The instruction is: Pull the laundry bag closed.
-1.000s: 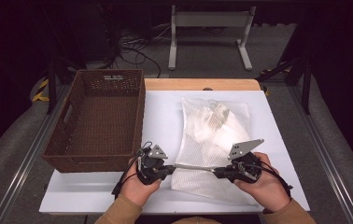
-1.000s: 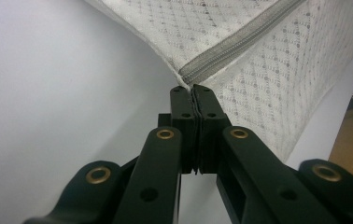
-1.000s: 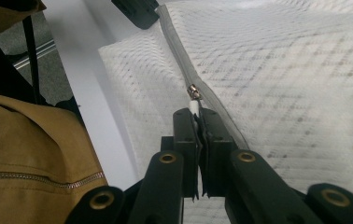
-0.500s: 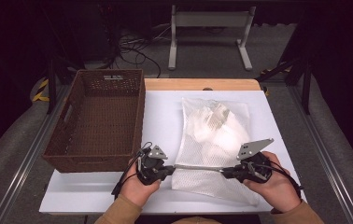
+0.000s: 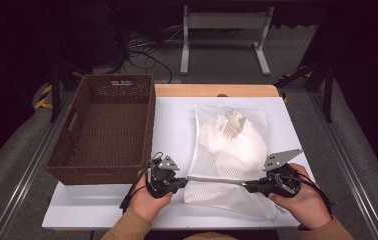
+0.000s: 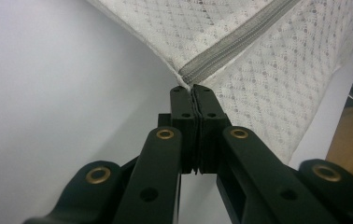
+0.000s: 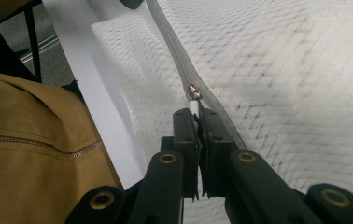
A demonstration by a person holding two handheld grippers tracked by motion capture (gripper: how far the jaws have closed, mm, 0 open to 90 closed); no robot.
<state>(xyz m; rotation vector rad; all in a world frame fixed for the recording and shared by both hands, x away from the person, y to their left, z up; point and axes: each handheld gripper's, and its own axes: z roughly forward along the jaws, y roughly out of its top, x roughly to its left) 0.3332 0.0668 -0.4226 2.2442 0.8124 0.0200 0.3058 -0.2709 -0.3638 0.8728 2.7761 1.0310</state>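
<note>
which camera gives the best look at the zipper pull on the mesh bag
The right gripper view: the zipper pull sits close and sharp, its white tab pinched by the right hand-held gripper. The left gripper view gives the zipper's end, no pull. In the high view the zipper is a thin line and the pull is too small to tell.

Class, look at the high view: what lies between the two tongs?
The mesh bag's grey zipper stretches taut from the left tongs to the right tongs, seen in the high view.
</note>
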